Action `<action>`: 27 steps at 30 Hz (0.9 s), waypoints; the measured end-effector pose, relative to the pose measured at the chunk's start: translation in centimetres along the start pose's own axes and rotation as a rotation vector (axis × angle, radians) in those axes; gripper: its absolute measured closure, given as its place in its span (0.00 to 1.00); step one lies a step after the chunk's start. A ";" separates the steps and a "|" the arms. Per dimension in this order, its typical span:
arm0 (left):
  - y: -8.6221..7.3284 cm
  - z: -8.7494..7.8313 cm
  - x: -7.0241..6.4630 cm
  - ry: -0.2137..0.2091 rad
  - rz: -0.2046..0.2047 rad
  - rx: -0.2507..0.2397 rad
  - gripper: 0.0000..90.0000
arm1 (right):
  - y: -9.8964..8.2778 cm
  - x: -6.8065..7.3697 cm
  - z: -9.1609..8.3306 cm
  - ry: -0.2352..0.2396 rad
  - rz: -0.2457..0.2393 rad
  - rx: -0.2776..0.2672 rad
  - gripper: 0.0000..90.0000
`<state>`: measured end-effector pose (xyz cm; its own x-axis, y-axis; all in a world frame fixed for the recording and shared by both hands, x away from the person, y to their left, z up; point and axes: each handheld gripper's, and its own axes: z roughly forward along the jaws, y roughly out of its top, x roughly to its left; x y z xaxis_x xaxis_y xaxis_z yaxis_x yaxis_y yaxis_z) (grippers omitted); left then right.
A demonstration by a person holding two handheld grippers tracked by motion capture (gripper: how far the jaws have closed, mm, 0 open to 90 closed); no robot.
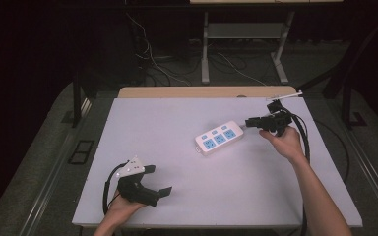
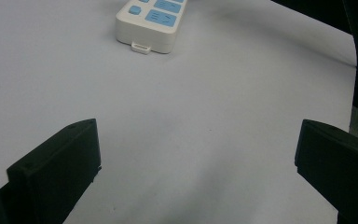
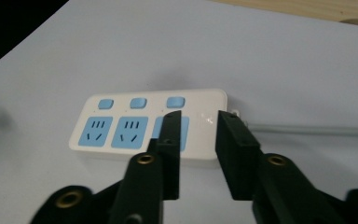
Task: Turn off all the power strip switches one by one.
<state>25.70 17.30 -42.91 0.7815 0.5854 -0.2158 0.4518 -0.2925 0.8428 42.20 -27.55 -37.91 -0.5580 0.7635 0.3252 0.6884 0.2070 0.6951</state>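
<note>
Two grippers are in my hands over the white table (image 1: pixel 187 196), and between them lies a white power strip (image 1: pixel 220 138) with three blue sockets and three blue switches, set at a slant a little right of the table's middle. My right gripper (image 1: pixel 250 122) sits at the strip's cord end near the far right of the table; in the right gripper view its jaws stand part-way apart in front of the strip's right end (image 3: pixel 205 122), with a gap between them and nothing held, and the grey cord (image 3: pixel 307 129) runs off to the right. My left gripper (image 1: pixel 156 180) rests near the table's front left corner, well apart from the strip, jaws spread wide over bare table in the left gripper view (image 2: pixel 198 158).
</note>
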 end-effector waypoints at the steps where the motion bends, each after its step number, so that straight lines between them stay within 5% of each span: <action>1: 0.0 0.0 0.0 -0.001 0.000 -0.001 0.00 | -0.3 0.0 -0.3 -0.004 0.013 -0.005 0.64; 3: 0.0 0.0 -0.1 -0.004 0.001 -0.003 0.00 | -0.8 0.0 -0.9 -0.021 0.048 -0.004 0.47; 8: 0.0 0.0 -0.2 -0.004 0.001 -0.003 0.00 | -2.5 0.4 -2.6 0.016 0.078 -0.035 0.29; 16: 0.0 0.1 -0.3 -0.006 -0.001 -0.002 0.00 | -5.7 2.4 -4.3 0.007 0.013 -0.054 0.00; 27: 0.0 0.2 -0.3 -0.008 -0.003 -0.001 0.00 | -10.1 4.6 -6.3 0.047 -0.018 -0.123 0.00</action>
<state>25.53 16.96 -42.94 0.7836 0.5800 -0.2226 0.4538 -0.2896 0.8427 29.77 -30.02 -39.41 -0.5927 0.7305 0.3393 0.6178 0.1419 0.7735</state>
